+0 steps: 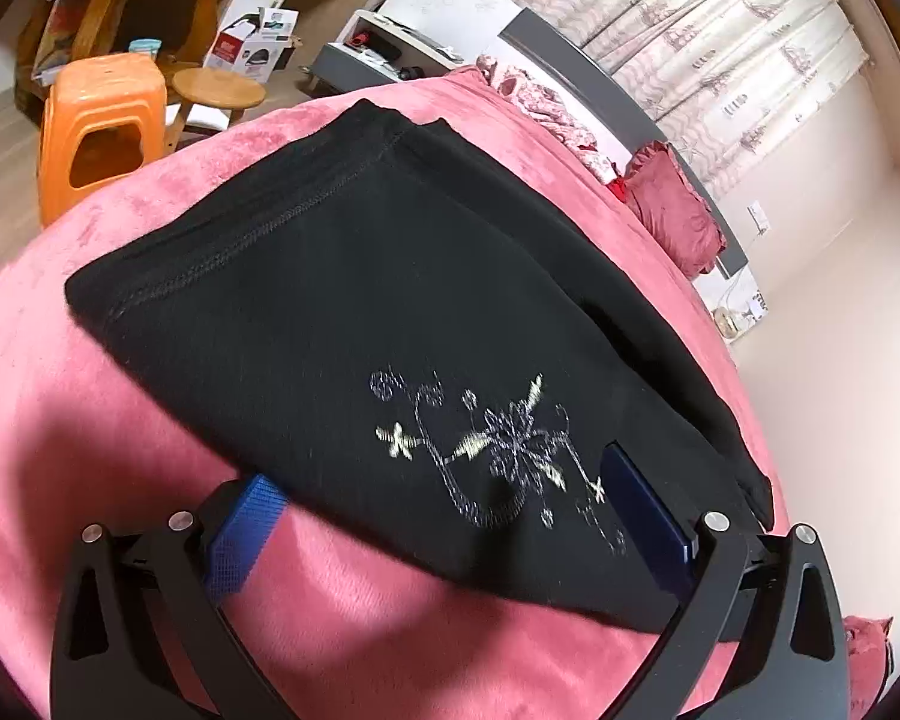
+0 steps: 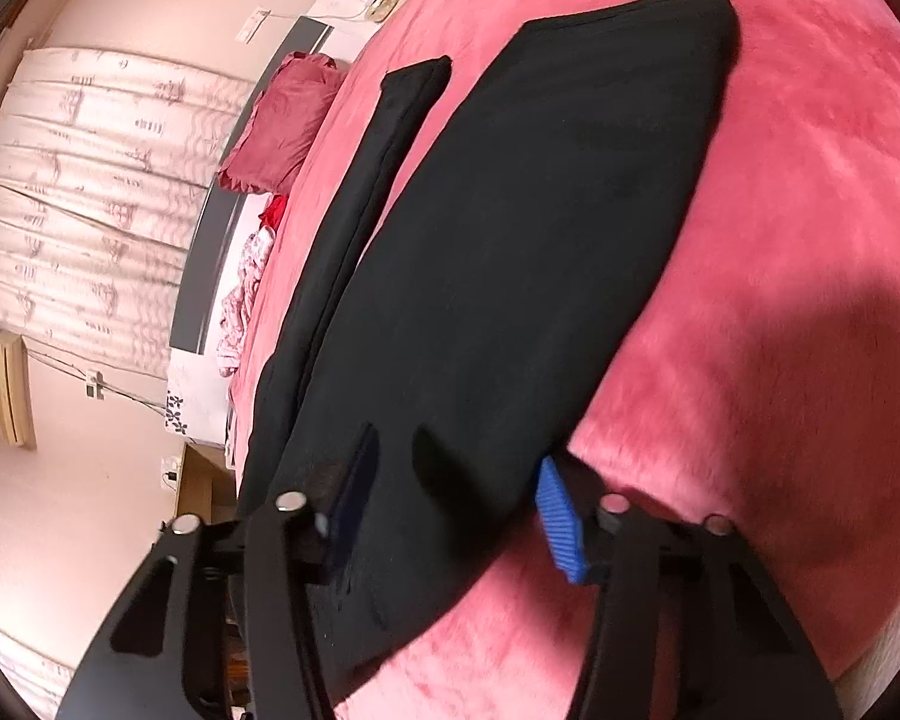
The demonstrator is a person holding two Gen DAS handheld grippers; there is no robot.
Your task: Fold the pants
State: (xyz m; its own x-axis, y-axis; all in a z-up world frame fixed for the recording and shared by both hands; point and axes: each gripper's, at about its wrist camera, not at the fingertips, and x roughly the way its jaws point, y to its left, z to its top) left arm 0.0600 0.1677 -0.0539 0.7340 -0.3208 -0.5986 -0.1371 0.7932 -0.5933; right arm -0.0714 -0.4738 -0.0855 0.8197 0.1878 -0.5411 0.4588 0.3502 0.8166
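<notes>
Black pants (image 1: 342,276) lie spread on the pink bed (image 1: 120,420), their near edge between both sets of jaws. The left gripper (image 1: 444,516) stands wide open around the embroidered corner. The right gripper (image 2: 456,498) straddles its plain edge, pads apparently not yet pressing. A risk: pinching the plush cover too, or only one layer. Only the left view shows the embroidery; only the right shows a separate dark strip (image 2: 384,138) at 11 o'clock.

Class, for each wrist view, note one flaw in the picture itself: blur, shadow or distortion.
Left wrist view: the embroidery on the pants is smeared by motion blur. Right wrist view: fisheye bends the curtain; a dark shadow falls on the pink blanket.
</notes>
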